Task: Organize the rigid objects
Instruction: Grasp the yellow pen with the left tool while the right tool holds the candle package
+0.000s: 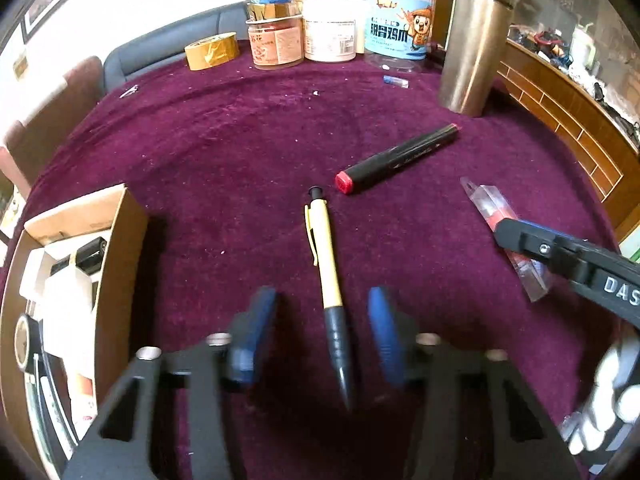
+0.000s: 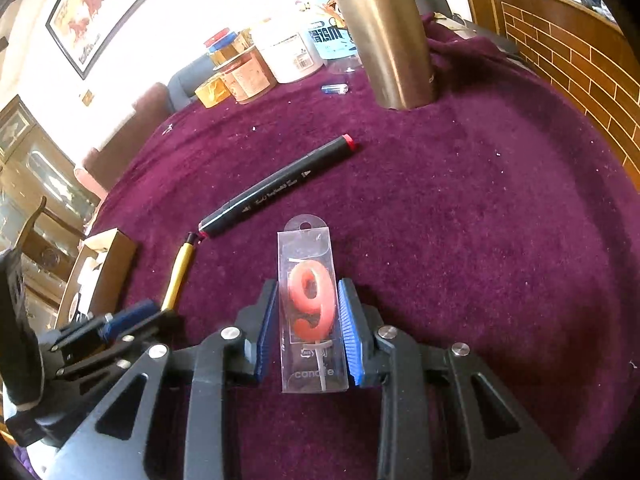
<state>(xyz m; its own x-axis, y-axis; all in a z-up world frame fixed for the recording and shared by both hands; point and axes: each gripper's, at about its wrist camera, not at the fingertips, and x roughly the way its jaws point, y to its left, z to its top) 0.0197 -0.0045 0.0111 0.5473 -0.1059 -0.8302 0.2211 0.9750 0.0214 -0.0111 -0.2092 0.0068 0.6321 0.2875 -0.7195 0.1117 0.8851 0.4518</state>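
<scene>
Pencil lies between box and packaged candle.

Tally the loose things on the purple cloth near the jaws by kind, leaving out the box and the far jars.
Pens: 2, a yellow pen and a black marker
Packaged candles: 1, the 9 candle
Steel flasks: 1
Total: 4
</scene>
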